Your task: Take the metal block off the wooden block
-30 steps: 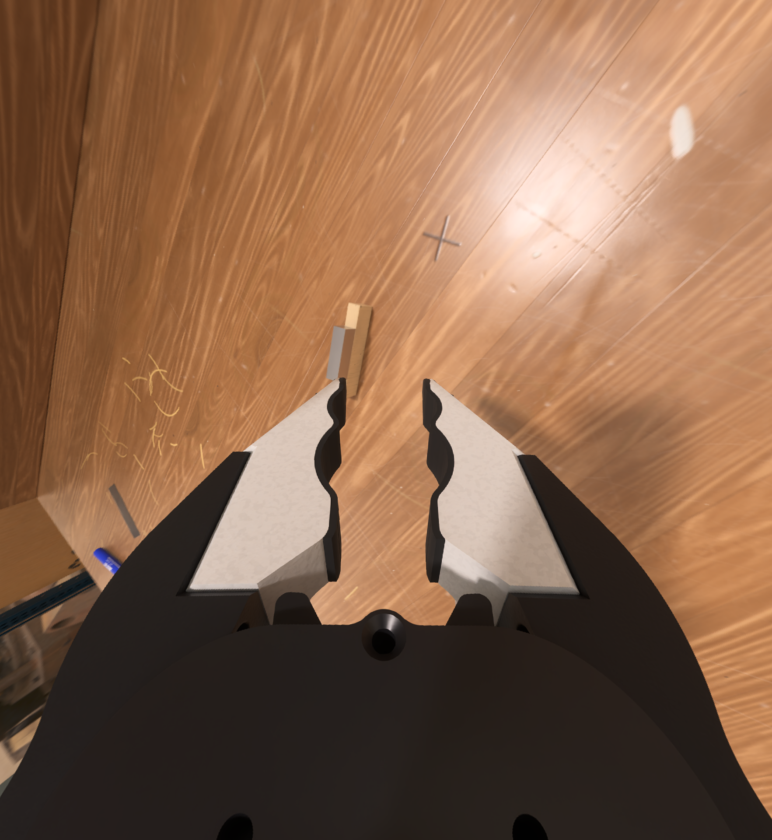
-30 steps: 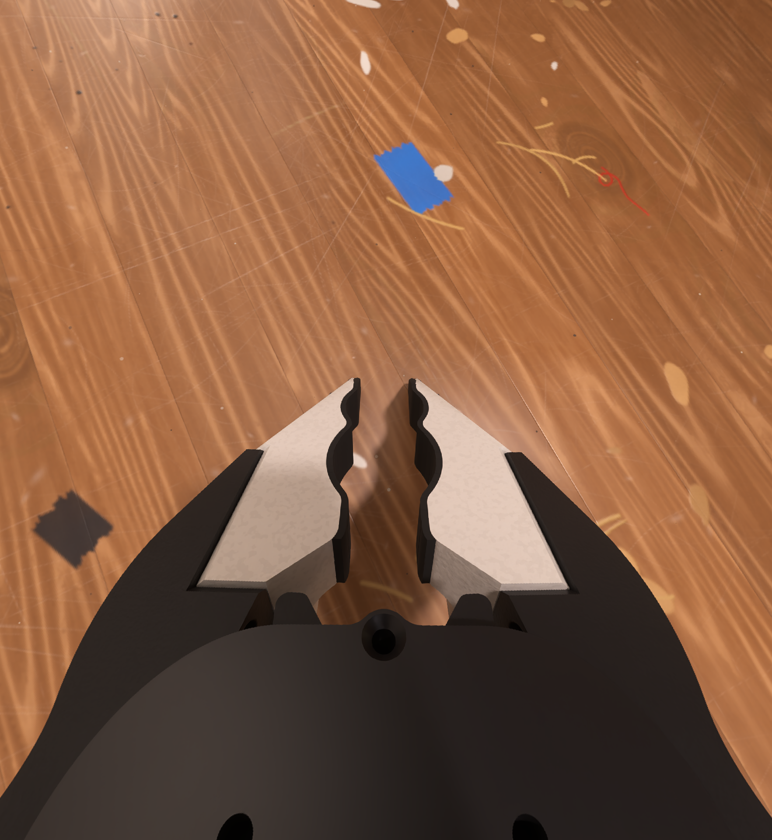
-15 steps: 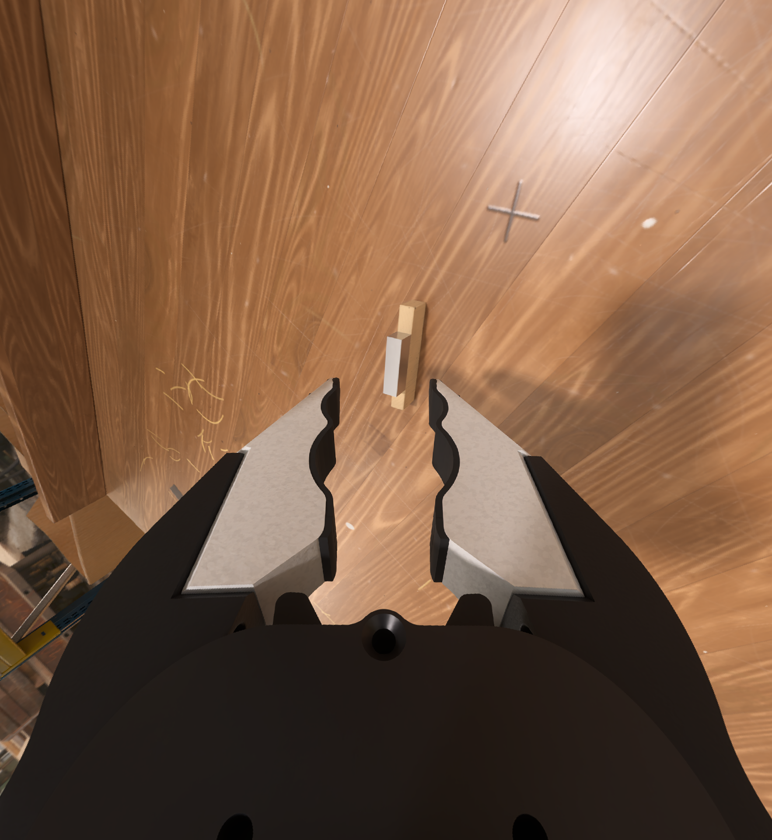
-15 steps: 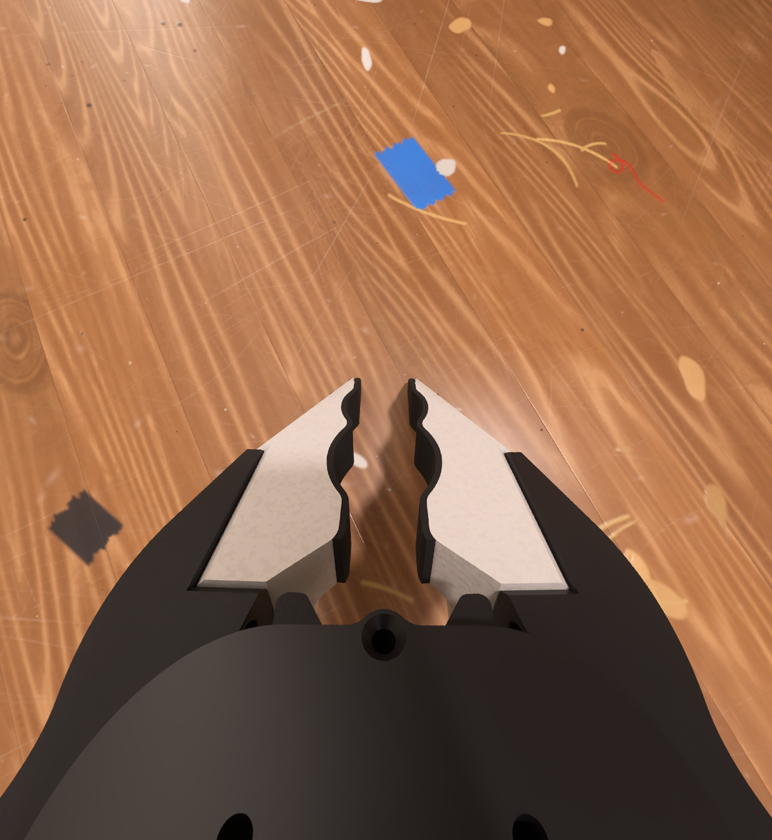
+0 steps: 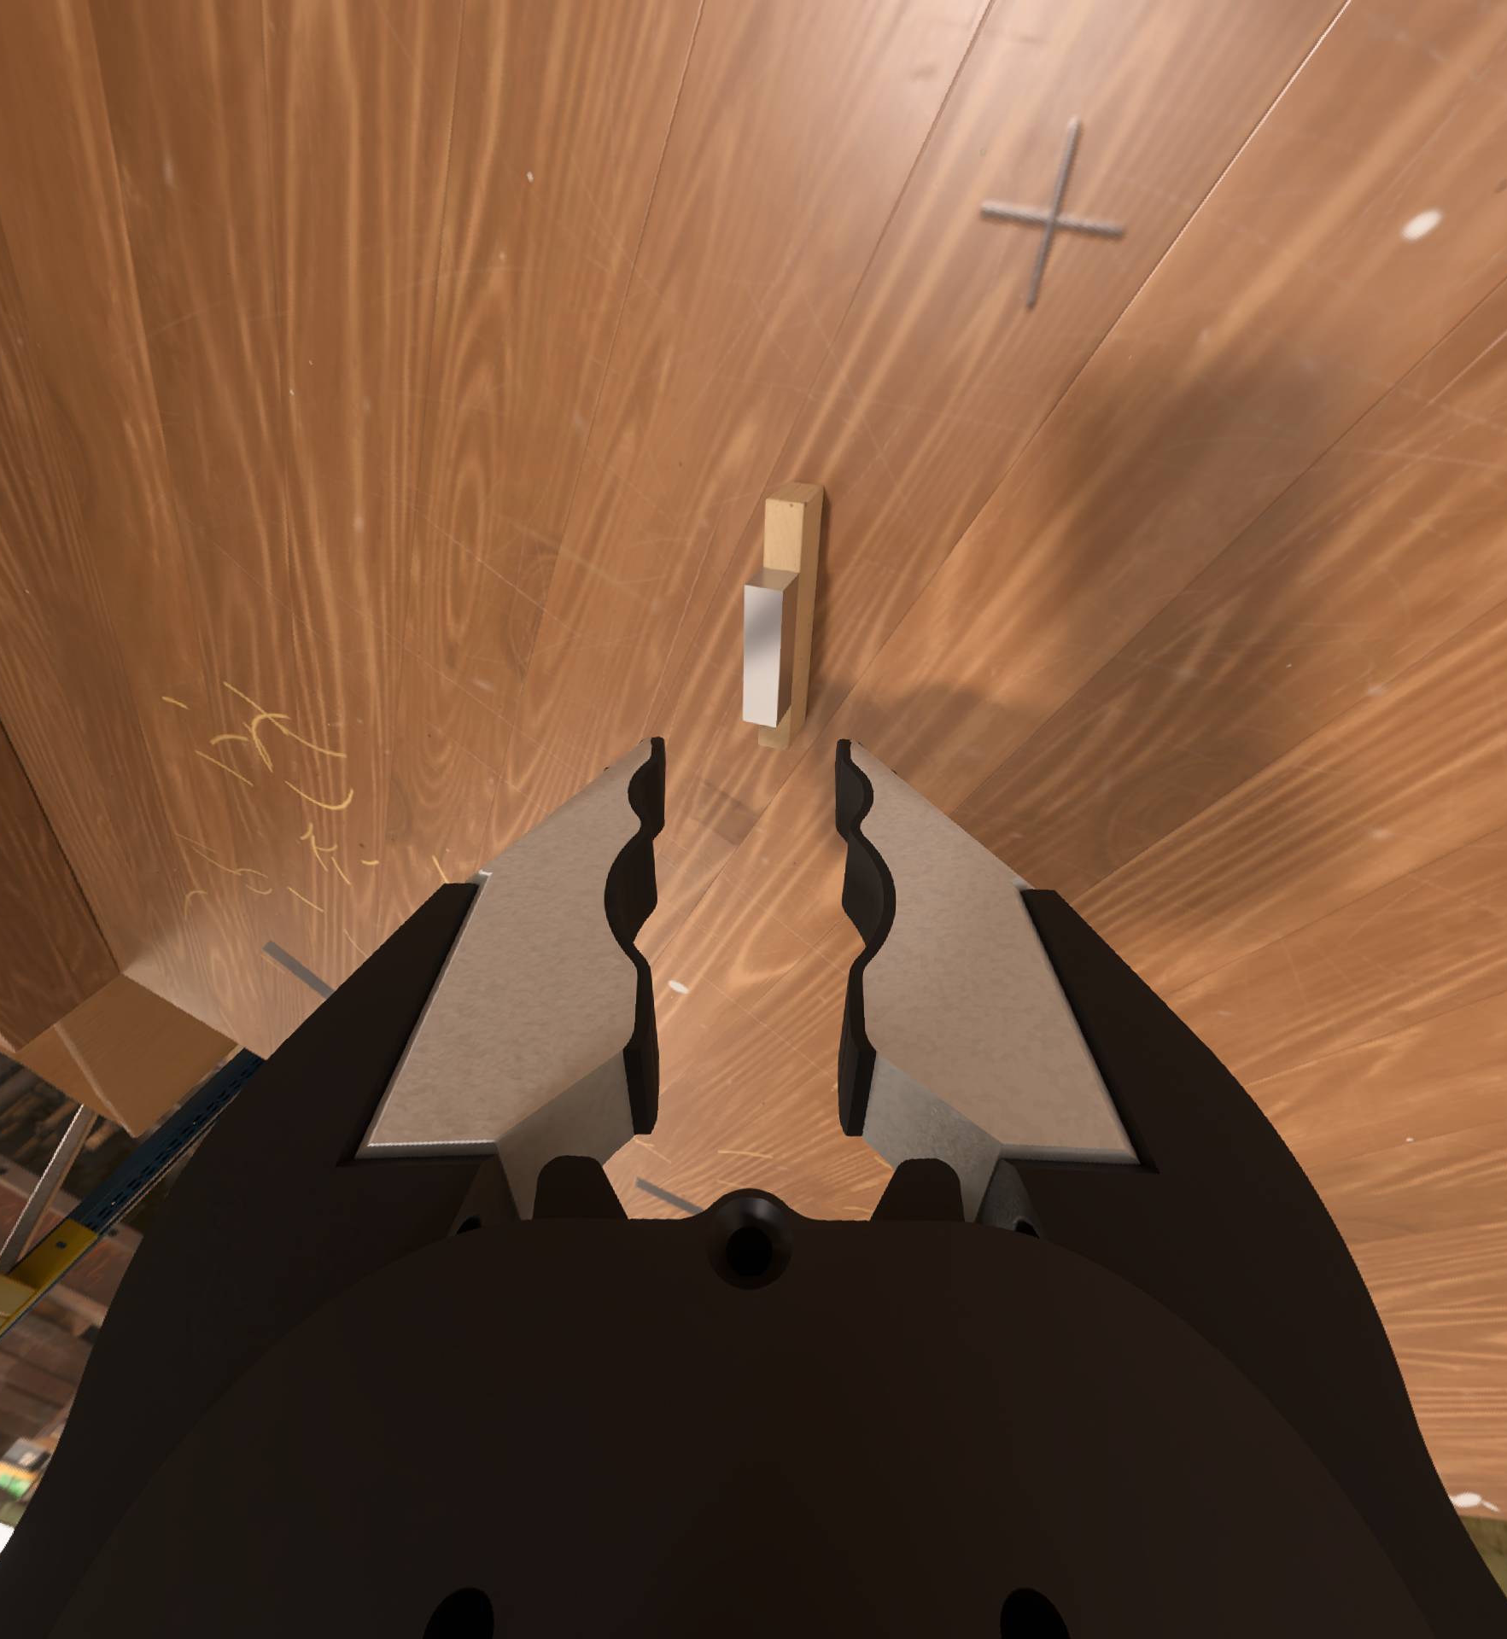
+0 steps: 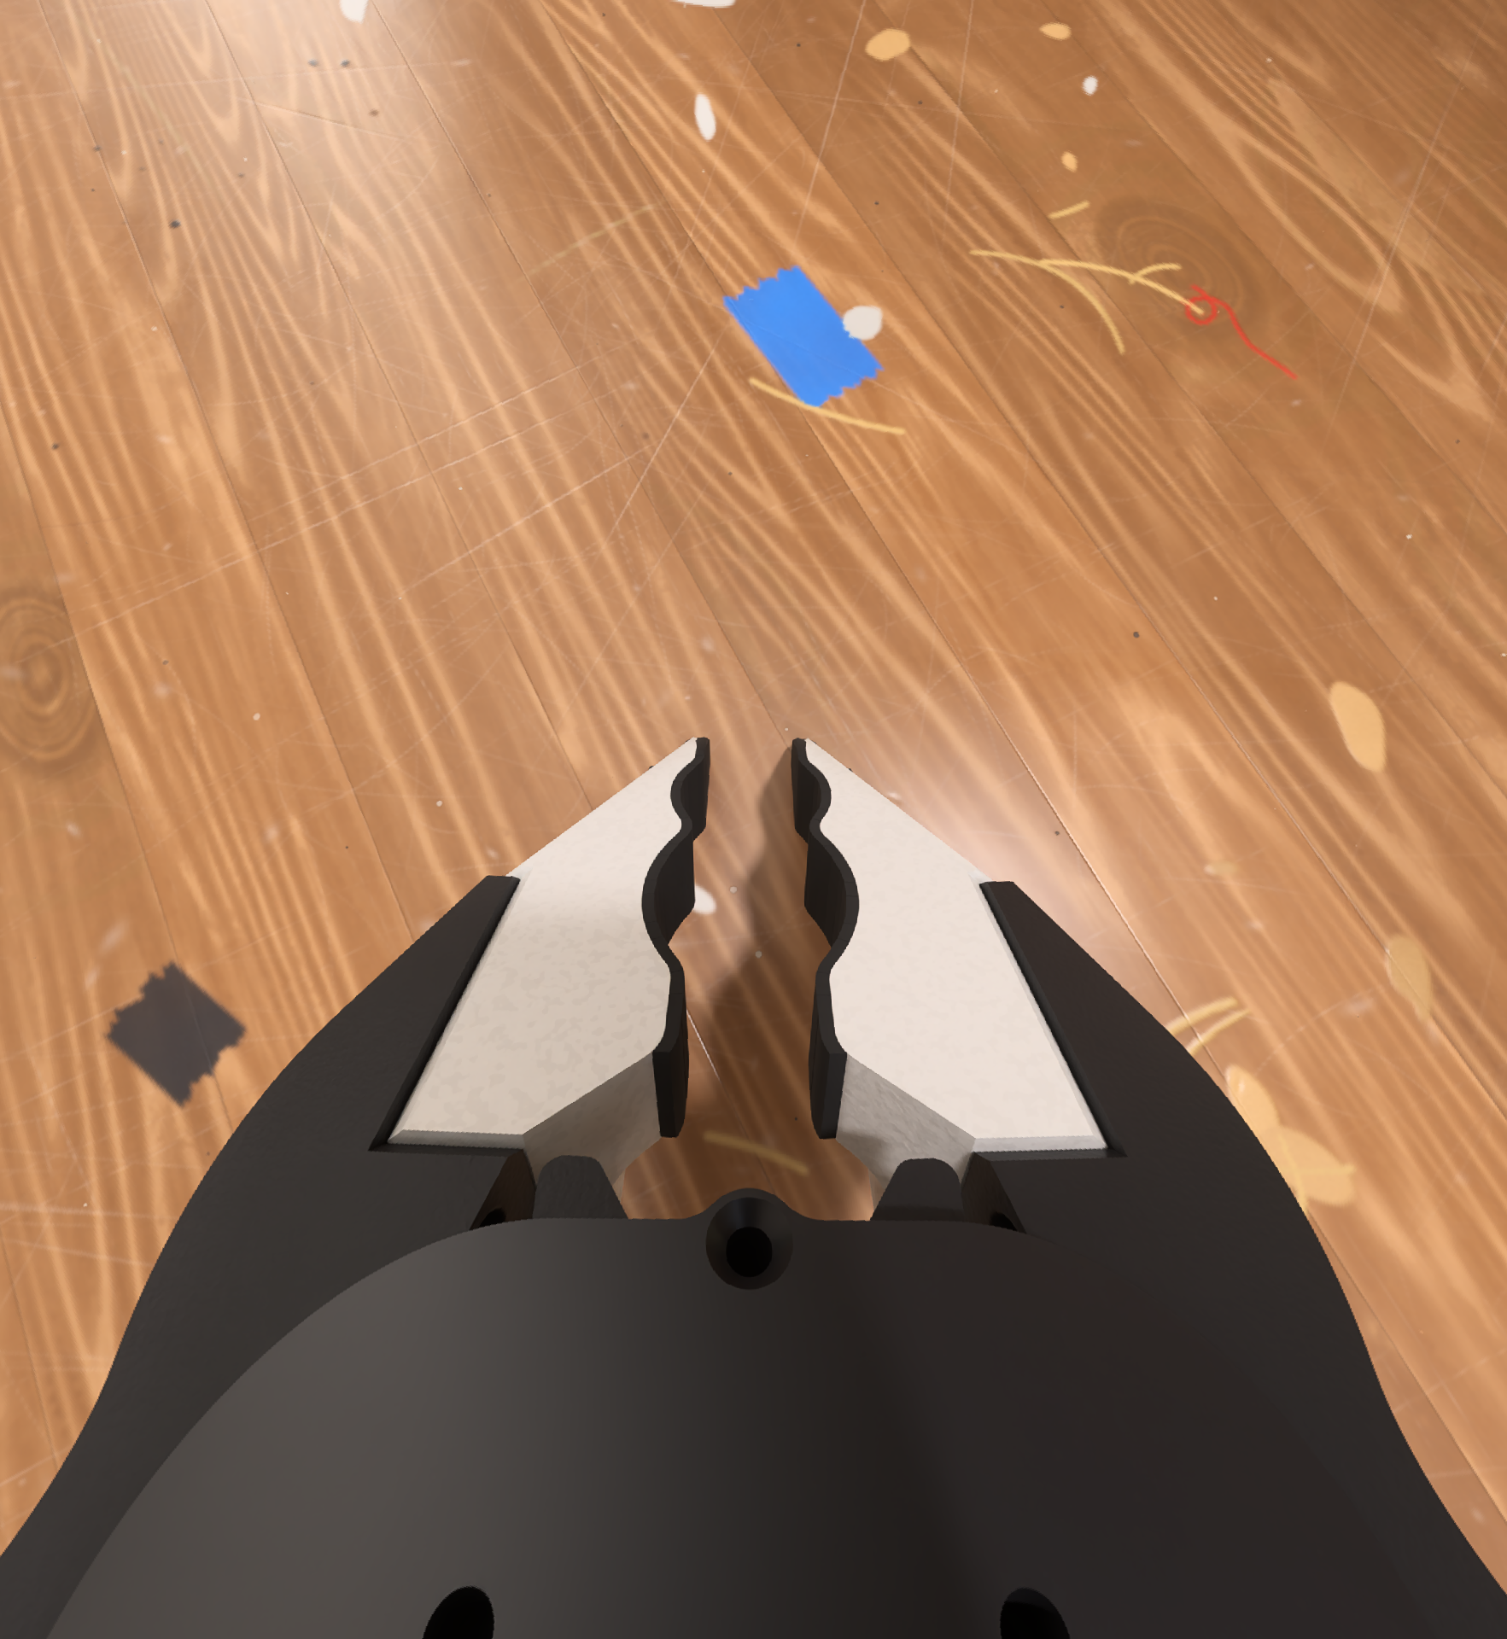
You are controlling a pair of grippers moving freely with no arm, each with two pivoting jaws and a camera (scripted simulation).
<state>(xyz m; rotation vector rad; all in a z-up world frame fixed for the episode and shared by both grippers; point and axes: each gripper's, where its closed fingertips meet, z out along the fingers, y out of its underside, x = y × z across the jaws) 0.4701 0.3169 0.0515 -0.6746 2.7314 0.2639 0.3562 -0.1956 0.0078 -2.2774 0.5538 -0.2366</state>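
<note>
In the left wrist view a shiny metal block (image 5: pixel 767 646) rests on a longer, light wooden block (image 5: pixel 794 541), which lies on the wooden table top (image 5: pixel 466 399). My left gripper (image 5: pixel 748 745) is open and empty, its fingertips just short of the blocks' near end and in line with them. In the right wrist view my right gripper (image 6: pixel 749 745) is open by a narrow gap and empty over bare boards. The blocks do not show in that view.
A grey cross mark (image 5: pixel 1051 217) lies beyond the blocks to the right. The table's edge (image 5: pixel 66 1002) runs at lower left, with shelving below it. The right wrist view shows blue tape (image 6: pixel 803 335), a dark tape patch (image 6: pixel 175 1033) and several paint spots.
My left gripper has swung to line up with the blocks, come closer to them, and opened wider. My right gripper has barely shifted.
</note>
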